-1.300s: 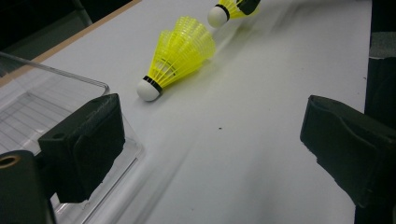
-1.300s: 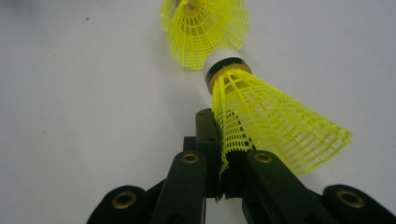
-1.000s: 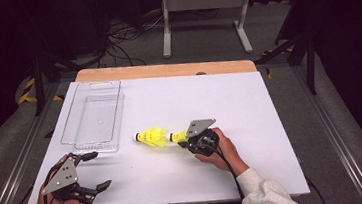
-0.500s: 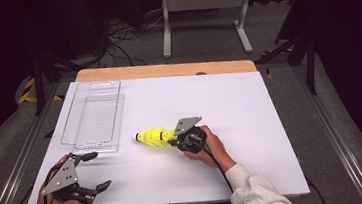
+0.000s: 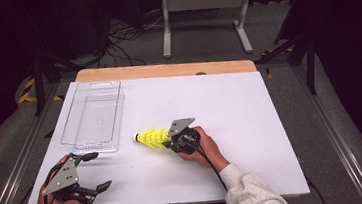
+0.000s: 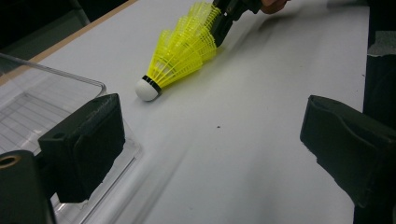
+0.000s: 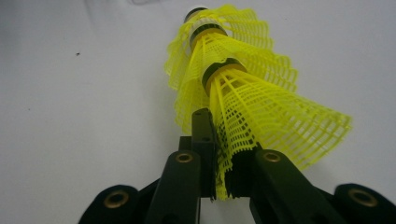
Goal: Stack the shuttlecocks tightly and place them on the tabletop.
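Since a second ago our right gripper (image 5: pixel 170 142) has slid the nested yellow shuttlecocks (image 5: pixel 153 137) toward nine o'clock, clamped on the rearmost skirt. Next, nesting done, we'd carry them to the clear tray (image 5: pixel 91 118); left gripper (image 5: pixel 91 172) gapes empty.

Right tool (image 7: pixel 223 161) clamped on skirt of nested yellow shuttlecocks (image 7: pixel 243 88) over white table (image 7: pixel 70 116).
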`<action>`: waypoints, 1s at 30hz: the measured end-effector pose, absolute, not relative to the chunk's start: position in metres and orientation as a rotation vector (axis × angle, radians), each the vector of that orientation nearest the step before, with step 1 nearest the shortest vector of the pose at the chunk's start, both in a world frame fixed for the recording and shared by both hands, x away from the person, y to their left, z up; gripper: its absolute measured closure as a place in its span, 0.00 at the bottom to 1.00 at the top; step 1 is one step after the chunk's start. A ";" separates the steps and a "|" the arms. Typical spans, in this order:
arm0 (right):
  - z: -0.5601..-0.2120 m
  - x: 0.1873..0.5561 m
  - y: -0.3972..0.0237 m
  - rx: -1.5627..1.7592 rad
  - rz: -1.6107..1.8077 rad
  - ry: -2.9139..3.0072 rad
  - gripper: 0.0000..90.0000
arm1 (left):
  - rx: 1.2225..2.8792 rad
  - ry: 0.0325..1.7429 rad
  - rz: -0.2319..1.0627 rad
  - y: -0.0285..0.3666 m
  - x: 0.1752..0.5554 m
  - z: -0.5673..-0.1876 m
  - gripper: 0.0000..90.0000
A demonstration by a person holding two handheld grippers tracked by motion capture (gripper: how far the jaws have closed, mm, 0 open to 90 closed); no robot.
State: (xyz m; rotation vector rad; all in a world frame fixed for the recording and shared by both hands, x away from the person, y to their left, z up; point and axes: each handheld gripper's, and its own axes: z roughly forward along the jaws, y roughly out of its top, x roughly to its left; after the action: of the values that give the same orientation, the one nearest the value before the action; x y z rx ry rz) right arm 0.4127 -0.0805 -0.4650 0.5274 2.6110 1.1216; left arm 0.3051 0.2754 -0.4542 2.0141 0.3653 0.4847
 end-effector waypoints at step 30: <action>-0.454 0.392 -0.116 0.588 1.130 2.559 0.71 | 2.006 0.358 0.493 0.276 0.303 -0.453 0.08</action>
State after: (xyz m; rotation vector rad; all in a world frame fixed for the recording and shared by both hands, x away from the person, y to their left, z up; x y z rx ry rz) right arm 0.3915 -0.1163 -0.4544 0.5883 2.5586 1.1296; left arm 0.3035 0.2758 -0.4526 2.0063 0.3582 0.4926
